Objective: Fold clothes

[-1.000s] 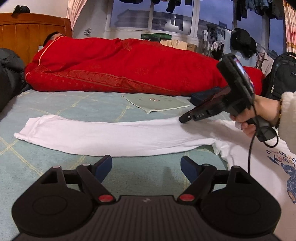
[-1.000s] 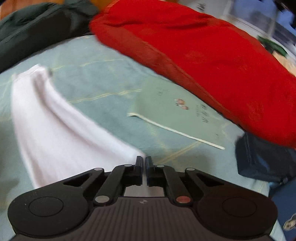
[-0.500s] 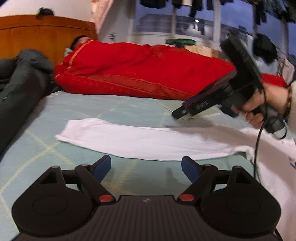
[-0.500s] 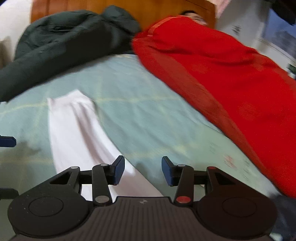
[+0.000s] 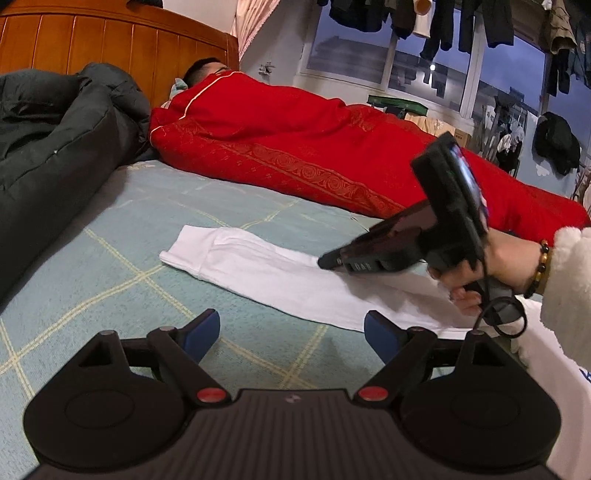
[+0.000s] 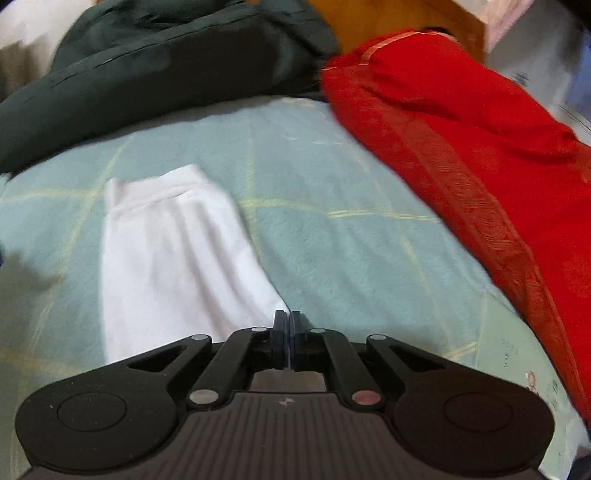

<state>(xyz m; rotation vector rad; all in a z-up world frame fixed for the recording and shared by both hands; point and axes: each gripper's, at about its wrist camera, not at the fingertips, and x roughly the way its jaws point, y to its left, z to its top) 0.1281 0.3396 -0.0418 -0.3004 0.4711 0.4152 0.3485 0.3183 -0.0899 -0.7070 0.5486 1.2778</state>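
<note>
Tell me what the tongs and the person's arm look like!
Both tongs are black with ribbed bodies. The left tongs have blue pads and red dots. The right tongs carry a black cable. The arm wears a fluffy white sleeve and a beaded bracelet.

Across the bed from me, a person (image 5: pixel 201 68) lies wrapped in a red quilt (image 5: pixel 295 147) with a gold patterned border, head toward the wooden headboard (image 5: pixel 110 48). A dark green padded coat (image 5: pixel 48 147) is heaped beside the quilt. Beneath them spreads a pale green bedsheet (image 5: pixel 110 295) crossed with yellow lines. Clothes (image 5: pixel 436 22) hang before my window (image 5: pixel 351 48), dusk outside.
</note>
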